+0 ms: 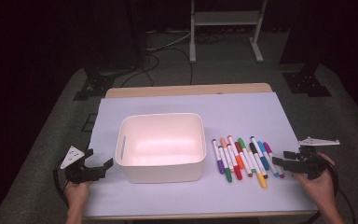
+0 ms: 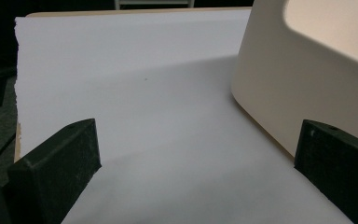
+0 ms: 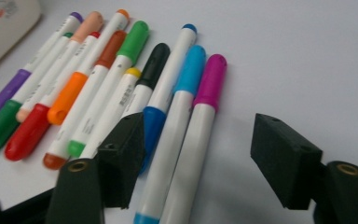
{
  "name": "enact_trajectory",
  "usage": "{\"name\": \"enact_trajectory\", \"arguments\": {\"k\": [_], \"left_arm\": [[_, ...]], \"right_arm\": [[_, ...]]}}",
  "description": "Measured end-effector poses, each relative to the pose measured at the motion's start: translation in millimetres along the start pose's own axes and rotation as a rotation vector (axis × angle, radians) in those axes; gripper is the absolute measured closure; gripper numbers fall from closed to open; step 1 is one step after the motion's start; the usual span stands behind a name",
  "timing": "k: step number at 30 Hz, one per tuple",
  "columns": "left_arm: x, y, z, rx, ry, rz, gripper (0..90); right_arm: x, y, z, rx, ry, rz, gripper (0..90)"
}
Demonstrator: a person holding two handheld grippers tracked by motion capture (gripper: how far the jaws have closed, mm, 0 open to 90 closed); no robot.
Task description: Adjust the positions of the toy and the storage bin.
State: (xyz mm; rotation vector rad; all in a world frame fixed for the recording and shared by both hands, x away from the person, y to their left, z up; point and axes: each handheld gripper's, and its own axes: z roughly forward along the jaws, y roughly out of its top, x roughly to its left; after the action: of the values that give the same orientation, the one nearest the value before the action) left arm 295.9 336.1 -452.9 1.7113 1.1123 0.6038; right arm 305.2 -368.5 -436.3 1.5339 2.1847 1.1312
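A white plastic bin (image 1: 163, 171) stands empty in the middle of the white sheet (image 1: 242, 109). Right of it several coloured markers (image 1: 244, 161) lie side by side. My right gripper (image 1: 280, 157) sits at the row's right end, open. In the right gripper view its jaws (image 3: 200, 140) straddle the magenta-capped marker (image 3: 210, 77) and the light-blue one (image 3: 189, 70) without pressing on them. My left gripper (image 1: 100, 158) rests low at the bin's left side, open and empty. Its own view shows the gripper (image 2: 196, 154) over bare sheet, with the bin's wall (image 2: 303, 88) to the right.
The sheet covers a wooden table (image 1: 186, 89) whose back edge shows beyond it. A white metal stand (image 1: 226, 28) and cables (image 1: 168, 46) are on the floor behind. A slot handle (image 1: 122, 142) is cut into the bin's left wall.
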Motion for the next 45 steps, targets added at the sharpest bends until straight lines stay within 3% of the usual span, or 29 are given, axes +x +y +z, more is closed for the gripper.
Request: {"name": "enact_trajectory", "arguments": {"k": [4,7,14,18,23,26,30,31,32,33,35,36,37,38,39,40,41,42,45], "left_arm": [[0.1,0.1,0.1,0.001,0.001,-0.001,0.0],[0.4,0.1,0.2,0.003,0.0,-0.002,0.0],[0.2,0.0,0.4,-0.003,0.0,-0.006,0.0],[0.4,0.0,0.3,-0.003,-0.001,-0.008,0.0],[0.5,-0.1,-0.4,-0.004,-0.001,-0.002,0.0],[0.4,-0.1,-0.5,-0.005,-0.001,-0.002,0.0],[0.4,-0.2,-0.3,-0.006,0.0,-0.002,0.0],[0.0,-0.2,-0.2,-0.007,0.0,-0.006,0.0],[0.0,-0.2,-0.1,-0.008,0.0,-0.005,0.0],[-0.1,-0.3,0.0,-0.008,0.0,-0.006,0.0],[0.0,-0.4,-0.2,-0.008,0.0,-0.003,0.0],[-0.1,-0.5,-0.3,-0.011,0.0,-0.001,0.0],[-0.2,-0.5,-0.5,-0.011,0.0,-0.001,0.0],[-0.2,-0.5,-0.5,-0.011,0.0,-0.001,0.0],[-0.2,-0.6,-0.6,-0.013,0.0,0.0,0.0],[-0.2,-0.6,-0.7,-0.016,0.0,0.0,0.0],[-0.2,-0.7,-1.0,-0.019,0.001,0.001,0.0],[-0.2,-0.7,-1.0,-0.019,0.001,0.001,0.0],[-0.1,-0.6,-0.9,-0.017,0.0,0.001,0.0]], "right_arm": [[-1.3,5.4,6.2,0.016,-0.021,0.007,43.5],[-0.7,10.1,15.0,0.05,-0.062,0.01,51.8],[7.5,13.3,25.4,0.109,-0.16,-0.044,62.9],[10.0,13.6,27.6,0.135,-0.207,-0.062,73.9],[7.6,15.6,25.2,0.135,-0.2,-0.041,75.6],[9.0,17.9,20.1,0.121,-0.18,-0.035,75.7],[24.5,30.3,4.6,0.081,-0.131,-0.068,75.7],[37.8,40.4,-4.5,0.059,-0.095,-0.101,75.7],[37.8,40.4,-4.5,0.059,-0.095,-0.101,75.7],[55.0,53.5,-14.3,0.03,-0.049,-0.143,75.6],[61.2,58.2,-17.3,0.022,-0.03,-0.157,75.6],[78.4,70.3,-23.4,0.005,0.018,-0.191,75.6],[87.1,76.3,-25.5,0.002,0.044,-0.208,75.6],[87.1,76.3,-25.5,0.002,0.044,-0.208,75.6],[106.0,88.7,-29.0,-0.005,0.092,-0.251,75.6],[106.0,88.7,-29.0,-0.005,0.092,-0.251,75.6],[119.4,97.9,-30.4,-0.012,0.132,-0.278,75.6],[119.4,97.9,-30.4,-0.012,0.132,-0.278,75.6],[146.2,116.4,-31.3,-0.011,0.219,-0.33,75.6]]}}
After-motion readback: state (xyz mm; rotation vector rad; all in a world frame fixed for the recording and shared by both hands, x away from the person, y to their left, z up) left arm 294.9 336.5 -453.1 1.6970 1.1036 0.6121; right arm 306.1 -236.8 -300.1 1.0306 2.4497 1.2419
